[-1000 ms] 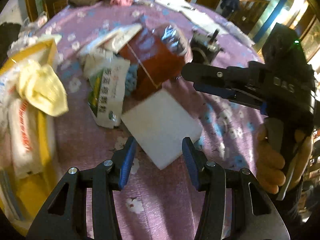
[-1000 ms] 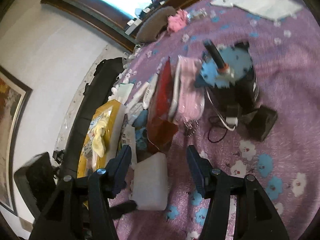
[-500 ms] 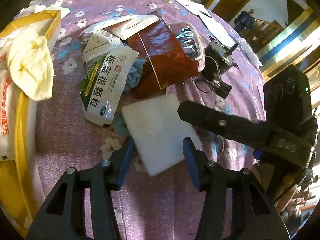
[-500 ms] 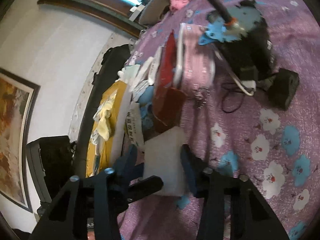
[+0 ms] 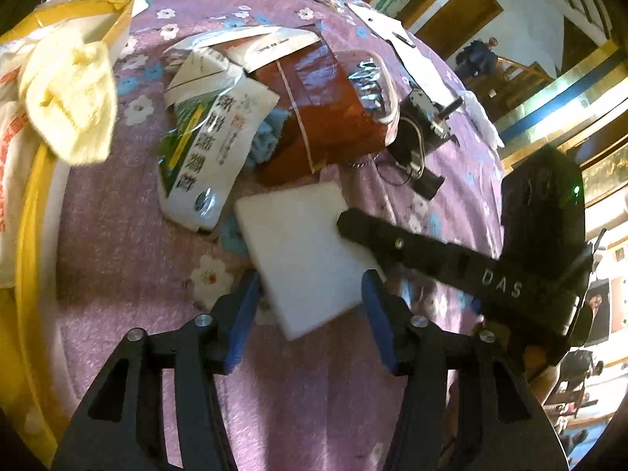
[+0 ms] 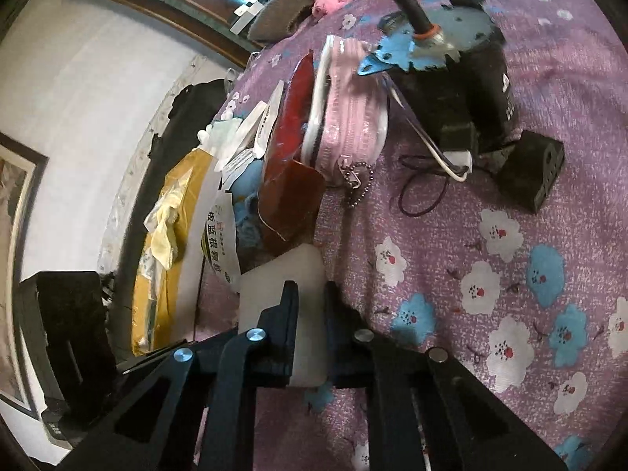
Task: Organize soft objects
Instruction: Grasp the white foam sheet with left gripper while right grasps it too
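A: Foam pad [image 5: 302, 251] where?
B: Centre frame, on worktop [image 5: 117, 259], between left hand-held gripper [image 5: 310, 314] fingers; right hand-held gripper [image 6: 310, 314] clamps its right edge.
A: Behind it?
B: Sachet [image 5: 208, 149] upper left, pouch [image 5: 318, 117] above. Box [image 5: 23, 235] along left edge, cloth [image 5: 70, 98] in it.

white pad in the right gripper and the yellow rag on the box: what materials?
White pad: looks like soft foam or sponge, matte, thick, with clean square edges; the right gripper is pinching it. Yellow rag: apparently fleecy or terry cloth, fuzzy and limp, draped in folds over the yellow box.
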